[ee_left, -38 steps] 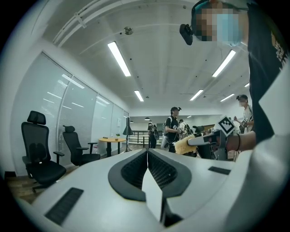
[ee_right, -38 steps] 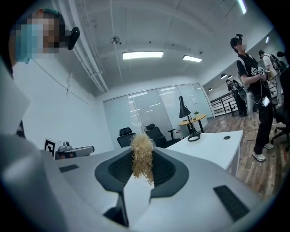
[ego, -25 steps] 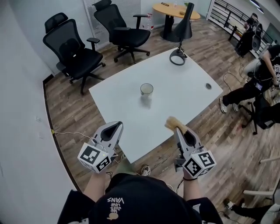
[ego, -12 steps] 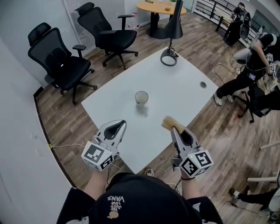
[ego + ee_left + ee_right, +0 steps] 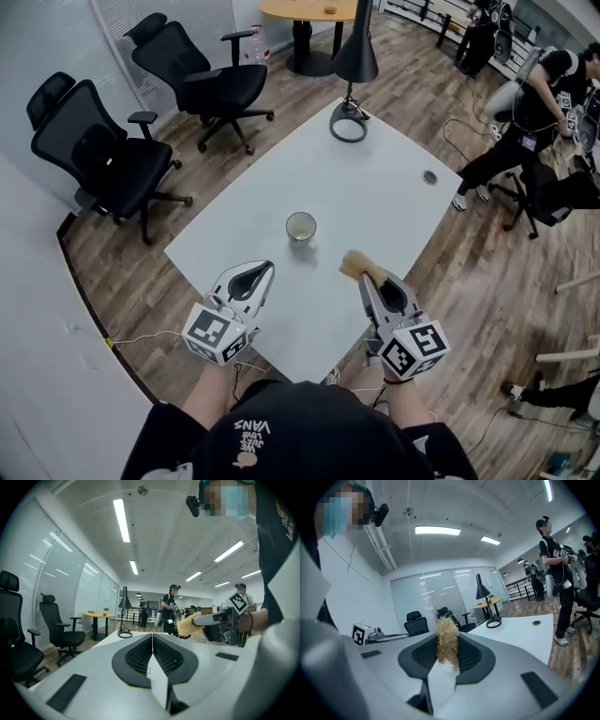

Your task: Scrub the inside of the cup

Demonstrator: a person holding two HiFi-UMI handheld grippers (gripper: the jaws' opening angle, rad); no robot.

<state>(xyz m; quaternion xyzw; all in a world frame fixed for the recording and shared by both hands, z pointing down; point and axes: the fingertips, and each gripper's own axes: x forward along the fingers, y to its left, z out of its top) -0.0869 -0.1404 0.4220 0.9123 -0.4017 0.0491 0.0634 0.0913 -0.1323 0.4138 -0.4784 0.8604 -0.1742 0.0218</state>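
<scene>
The person is holding both grippers over the near corner of the white table, with the cup straight ahead at twelve o'clock. The cup is standing upright near the middle of the table, its mouth facing up, apart from both grippers. The left gripper is hovering at about seven o'clock from the cup, and its jaws are pressing together with nothing between them. The right gripper is hovering at about five o'clock from the cup, and its jaws are clamping a tan, bristly scrubber whose tuft is sticking out past the tips toward the cup. A black lamp is standing at the table's far corner, at about one o'clock from the cup, and a small round hole is showing in the tabletop at about two o'clock. Two black office chairs are sitting on the wood floor at about ten o'clock, a round wooden table is standing beyond them at twelve o'clock, and other people are standing at about two o'clock.
</scene>
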